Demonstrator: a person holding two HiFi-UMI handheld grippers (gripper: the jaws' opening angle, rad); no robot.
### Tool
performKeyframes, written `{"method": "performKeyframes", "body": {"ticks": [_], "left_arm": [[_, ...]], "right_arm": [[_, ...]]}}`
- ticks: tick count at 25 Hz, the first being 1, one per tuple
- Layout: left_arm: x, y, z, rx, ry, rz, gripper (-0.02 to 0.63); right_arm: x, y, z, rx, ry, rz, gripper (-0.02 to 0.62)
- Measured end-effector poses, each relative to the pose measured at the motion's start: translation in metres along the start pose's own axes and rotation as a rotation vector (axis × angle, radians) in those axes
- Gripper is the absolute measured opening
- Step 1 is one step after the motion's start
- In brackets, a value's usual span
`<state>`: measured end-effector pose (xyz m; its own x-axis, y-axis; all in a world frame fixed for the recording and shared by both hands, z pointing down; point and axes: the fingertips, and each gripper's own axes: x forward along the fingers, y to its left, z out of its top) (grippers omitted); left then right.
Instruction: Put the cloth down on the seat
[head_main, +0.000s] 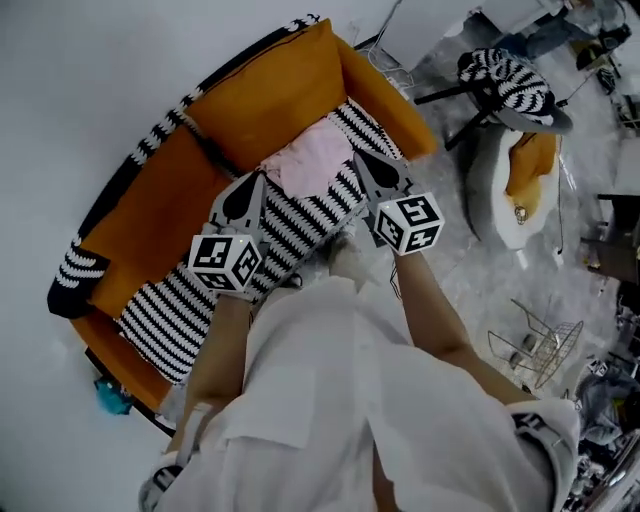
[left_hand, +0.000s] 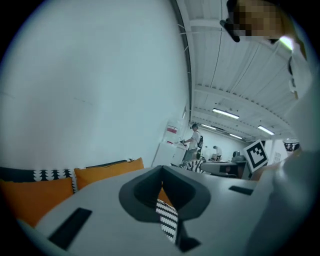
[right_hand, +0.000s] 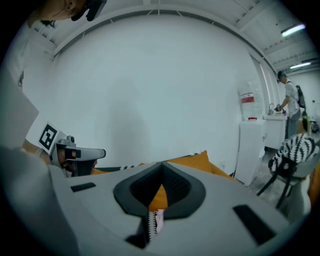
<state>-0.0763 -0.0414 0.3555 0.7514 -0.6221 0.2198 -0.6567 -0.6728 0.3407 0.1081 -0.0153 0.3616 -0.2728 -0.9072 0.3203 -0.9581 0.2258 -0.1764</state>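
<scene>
A pale pink cloth (head_main: 305, 160) lies flat on the black-and-white striped seat (head_main: 290, 225) of an orange sofa (head_main: 270, 95). My left gripper (head_main: 257, 180) hovers just off the cloth's left edge, jaws shut with nothing between them. My right gripper (head_main: 358, 156) hangs at the cloth's right edge, also shut and empty. In the left gripper view the closed left gripper (left_hand: 161, 169) points over the striped seat (left_hand: 167, 220) toward the orange back cushions (left_hand: 35, 197). In the right gripper view a sliver of the pink cloth (right_hand: 158, 220) shows below the shut right gripper (right_hand: 161, 167).
A chair with a striped throw (head_main: 505, 80) and a white chair with an orange cushion (head_main: 525, 180) stand right of the sofa. A wire basket (head_main: 545, 345) sits on the floor at the right. A white wall backs the sofa. A person (right_hand: 290, 100) stands at a white cabinet (right_hand: 255, 145).
</scene>
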Motion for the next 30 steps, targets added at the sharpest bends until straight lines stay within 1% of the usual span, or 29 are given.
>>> {"method": "performKeyframes", "body": {"ticks": [4,8,10,14,17,22,27,30], "left_arm": [[-0.026,-0.012,0.010,-0.002,-0.004,-0.064,0.017],[-0.050,-0.033,0.037,0.003,-0.056,-0.116,0.017],[-0.062,-0.050,0.049,0.046,-0.069,-0.153,0.017],[-0.082,-0.077,0.078,0.177,-0.114,-0.198,0.017],[-0.086,-0.086,0.094,0.226,-0.154,-0.209,0.017],[-0.087,-0.105,0.099,0.209,-0.160,-0.245,0.017],[-0.083,-0.120,0.091,0.192,-0.159,-0.278,0.017],[-0.081,-0.130,0.090,0.189,-0.156,-0.298,0.017]], "right_arm": [[-0.043,0.033,0.009,-0.005,-0.051,-0.041,0.008],[-0.091,0.059,0.027,-0.018,-0.121,-0.090,0.008],[-0.118,0.068,0.041,-0.036,-0.167,-0.114,0.008],[-0.161,0.073,0.075,-0.070,-0.263,-0.166,0.006],[-0.177,0.069,0.090,-0.086,-0.307,-0.190,0.006],[-0.201,0.065,0.097,-0.087,-0.321,-0.224,0.006],[-0.217,0.060,0.089,-0.086,-0.321,-0.251,0.006],[-0.228,0.056,0.092,-0.087,-0.330,-0.269,0.006]]}}
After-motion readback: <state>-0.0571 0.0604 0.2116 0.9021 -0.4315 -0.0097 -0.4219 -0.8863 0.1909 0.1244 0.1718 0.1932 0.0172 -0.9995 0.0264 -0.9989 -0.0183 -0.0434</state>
